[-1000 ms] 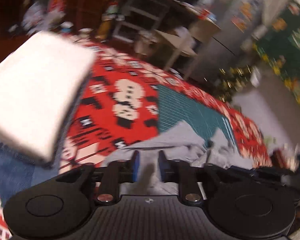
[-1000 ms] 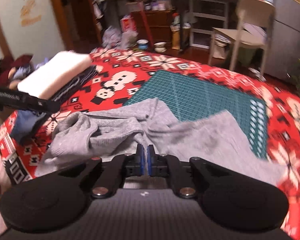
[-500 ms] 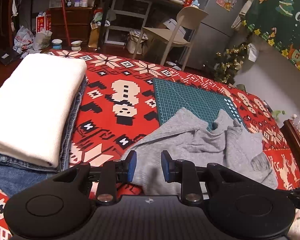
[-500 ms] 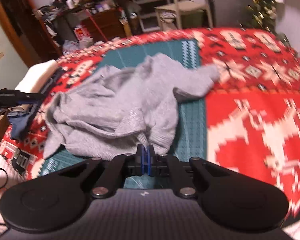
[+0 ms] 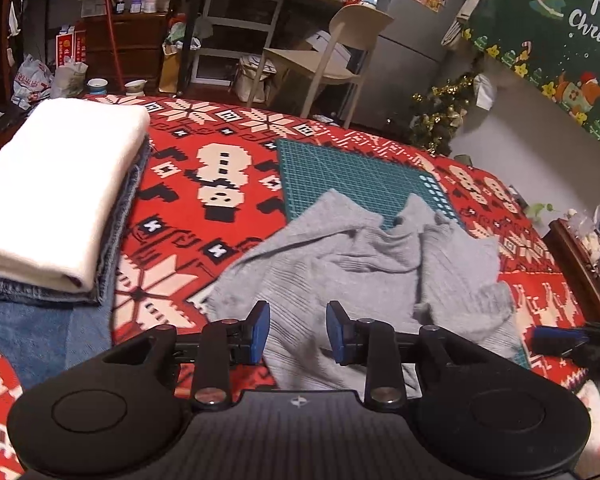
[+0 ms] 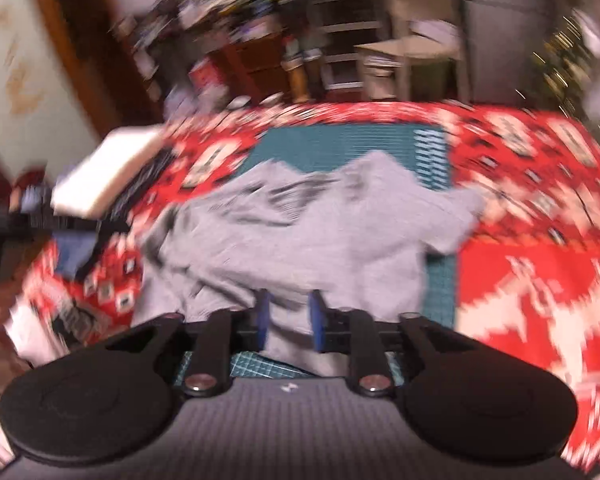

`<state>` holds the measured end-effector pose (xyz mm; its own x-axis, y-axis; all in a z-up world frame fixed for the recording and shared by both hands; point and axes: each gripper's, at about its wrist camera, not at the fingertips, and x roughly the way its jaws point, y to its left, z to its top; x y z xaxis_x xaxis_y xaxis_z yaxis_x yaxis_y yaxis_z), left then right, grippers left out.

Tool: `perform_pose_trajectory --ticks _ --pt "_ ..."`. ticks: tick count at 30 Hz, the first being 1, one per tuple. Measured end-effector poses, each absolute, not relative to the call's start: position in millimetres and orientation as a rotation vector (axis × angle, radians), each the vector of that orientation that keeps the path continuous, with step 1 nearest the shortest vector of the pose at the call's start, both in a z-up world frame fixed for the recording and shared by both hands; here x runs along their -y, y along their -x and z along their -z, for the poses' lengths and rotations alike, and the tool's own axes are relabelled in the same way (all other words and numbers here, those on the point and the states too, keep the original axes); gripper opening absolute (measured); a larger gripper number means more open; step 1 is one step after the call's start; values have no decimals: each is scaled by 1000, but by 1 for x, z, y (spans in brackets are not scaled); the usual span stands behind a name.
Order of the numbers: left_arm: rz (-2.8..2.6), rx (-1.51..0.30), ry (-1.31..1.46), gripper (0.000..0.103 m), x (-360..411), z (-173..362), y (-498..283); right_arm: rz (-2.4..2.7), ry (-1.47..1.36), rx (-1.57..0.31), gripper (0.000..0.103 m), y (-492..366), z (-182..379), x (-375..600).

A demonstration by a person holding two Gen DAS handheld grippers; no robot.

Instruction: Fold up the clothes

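Blurring right view | grey sweater [image 5: 364, 264] crumpled | both grippers parted, empty

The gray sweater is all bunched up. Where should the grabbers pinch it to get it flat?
Probably the sweater's near edge, coming in low from the person's side. That edge lies flat and thin on the mat, right before the open left gripper and right gripper. The middle is lumpy folds, so pinching there would likely catch several layers.
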<state>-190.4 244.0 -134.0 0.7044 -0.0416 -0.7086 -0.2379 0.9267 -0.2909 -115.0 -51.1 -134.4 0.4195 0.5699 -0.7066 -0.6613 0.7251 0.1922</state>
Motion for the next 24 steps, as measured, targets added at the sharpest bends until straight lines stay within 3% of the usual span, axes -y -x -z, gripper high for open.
perform_pose_trajectory --ticks 9,10,11,24 --pt "-92 -813 400 31 -232 139 204 -888 447 -828 27 120 160 -32" --pt "-91 -814 398 31 -231 140 204 -885 458 -830 9 119 161 -34" --pt "-88 -814 396 31 -231 139 205 -883 468 -831 3 119 163 -35" --pt "7 -837 451 31 -213 149 198 -1020 357 -941 4 156 164 8"
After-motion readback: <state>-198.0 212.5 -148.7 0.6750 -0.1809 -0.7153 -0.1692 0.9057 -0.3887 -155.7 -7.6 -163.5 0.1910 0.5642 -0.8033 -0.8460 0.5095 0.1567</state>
